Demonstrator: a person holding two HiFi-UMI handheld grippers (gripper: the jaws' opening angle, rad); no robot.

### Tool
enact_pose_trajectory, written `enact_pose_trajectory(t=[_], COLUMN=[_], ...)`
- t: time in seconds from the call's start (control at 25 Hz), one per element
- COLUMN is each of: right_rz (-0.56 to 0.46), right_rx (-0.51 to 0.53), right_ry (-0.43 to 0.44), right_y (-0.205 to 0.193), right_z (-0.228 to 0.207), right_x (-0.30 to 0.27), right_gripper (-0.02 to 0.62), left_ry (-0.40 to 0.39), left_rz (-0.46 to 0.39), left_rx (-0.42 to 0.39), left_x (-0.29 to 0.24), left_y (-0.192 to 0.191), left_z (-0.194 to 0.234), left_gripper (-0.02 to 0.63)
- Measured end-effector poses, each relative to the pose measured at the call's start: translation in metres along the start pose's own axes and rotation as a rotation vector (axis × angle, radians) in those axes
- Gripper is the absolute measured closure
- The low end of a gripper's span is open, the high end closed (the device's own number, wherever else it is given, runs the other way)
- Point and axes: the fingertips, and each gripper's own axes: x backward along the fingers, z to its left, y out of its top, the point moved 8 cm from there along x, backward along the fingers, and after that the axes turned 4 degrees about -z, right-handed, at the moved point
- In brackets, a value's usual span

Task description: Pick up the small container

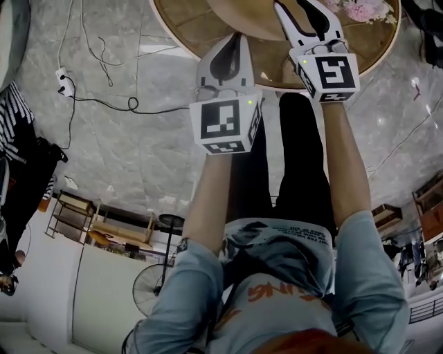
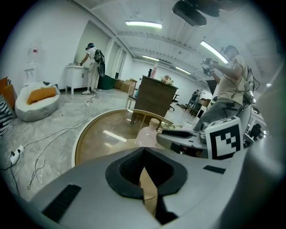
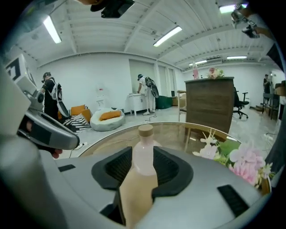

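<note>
The small container is a frosted pale-pink bottle [image 3: 144,152] with a tan cap, upright on the round glass table [image 3: 178,132]. It shows right in the gap of my right gripper [image 3: 143,167], whose jaws stand wide at either side of it; I see no pad pressing on it. In the head view the right gripper [image 1: 306,8] reaches over the table [image 1: 208,31], and the bottle is hidden there. My left gripper [image 1: 239,41] hangs at the table's near edge, jaws together and empty. From the left gripper [image 2: 143,172] the bottle [image 2: 146,134] stands ahead, by the right gripper [image 2: 178,133].
Pink and white flowers [image 3: 241,159] lie on the table to the bottle's right. Cables and a power strip [image 1: 62,75] trail over the marble floor. A wooden cabinet [image 3: 210,100] stands behind the table. A beanbag [image 2: 38,100] and people [image 2: 91,67] are far off.
</note>
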Motion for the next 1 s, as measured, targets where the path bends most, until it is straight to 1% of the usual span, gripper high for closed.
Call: enact_pose_trajectory(t=[0.08, 0.2, 0.28, 0.36, 0.48, 0.56, 0.68, 0.8, 0.88, 1.0], right_rz=[-0.007, -0.014, -0.030, -0.051, -0.104, -0.120, -0.105, -0.102, -0.098, -0.060], right_rx=[0.048, 0.116, 0.102, 0.087, 0.117, 0.150, 0.189, 0.203, 0.210, 0.201], right_ry=[0.015, 0.036, 0.050, 0.061, 0.060, 0.064, 0.093, 0.117, 0.123, 0.119], right_y=[0.005, 0.008, 0.008, 0.009, 0.009, 0.011, 0.013, 0.015, 0.016, 0.020], right_z=[0.001, 0.000, -0.003, -0.005, -0.008, -0.009, -0.009, -0.010, -0.011, -0.009], right_x=[-0.011, -0.022, -0.030, -0.036, -0.040, -0.042, -0.048, -0.056, -0.060, -0.063], right_gripper=[0.443, 0.438, 0.416, 0.408, 0.411, 0.417, 0.413, 0.414, 0.411, 0.413], left_ry=[0.003, 0.009, 0.001, -0.010, -0.025, -0.023, -0.013, -0.014, -0.017, -0.015], left_rz=[0.011, 0.016, 0.017, 0.022, 0.027, 0.031, 0.037, 0.038, 0.040, 0.040], left_rx=[-0.012, -0.006, -0.012, -0.034, -0.056, -0.058, -0.049, -0.043, -0.048, -0.058], left_x=[-0.002, -0.007, -0.010, -0.012, -0.012, -0.012, -0.012, -0.014, -0.014, -0.014], left_y=[-0.001, -0.003, -0.002, -0.002, -0.002, -0.003, -0.005, -0.008, -0.010, -0.010], left_z=[0.004, 0.006, 0.007, 0.007, 0.007, 0.010, 0.015, 0.015, 0.013, 0.010], left_gripper=[0.582, 0.583, 0.582, 0.583, 0.583, 0.583, 0.583, 0.583, 0.583, 0.583])
